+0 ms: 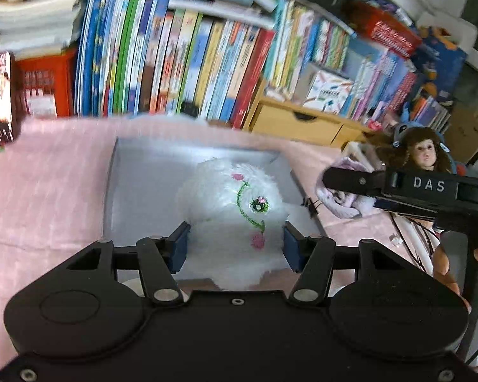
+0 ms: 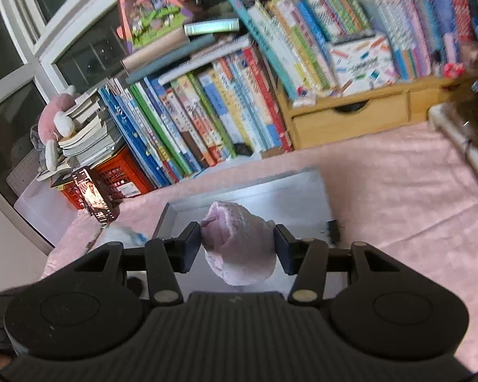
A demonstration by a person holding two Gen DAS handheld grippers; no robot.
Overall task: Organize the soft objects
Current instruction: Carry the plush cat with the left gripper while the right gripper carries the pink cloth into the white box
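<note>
**Two soft things, two tools, one grey tray**

Two soft items in play. The white fluffy plush [image 1: 235, 219] with the embroidered green vine and pink flowers sits between the blue pads of the left tool [image 1: 235, 248], pinched at its lower part, hanging over the grey tray [image 1: 137, 191]. The rolled lavender towel [image 2: 239, 248] is squeezed between the pads of the right tool [image 2: 237, 248], also above that tray.

What each view adds: the left wrist camera catches the right tool from the side, with "DAS" on its body and the towel sticking out at its tip just beside the tray's right edge, plus one doll [image 1: 425, 152] with brown hair behind it. The right wrist camera shows neither the plush nor the doll's face, but does show one pink stuffed toy [image 2: 52, 121] perched on a book pile above one red crate [image 2: 118, 175].

Both views share the pink-covered surface [image 2: 398, 197], rows of books [image 1: 188, 63] and a wooden drawer unit [image 2: 350, 121].
</note>
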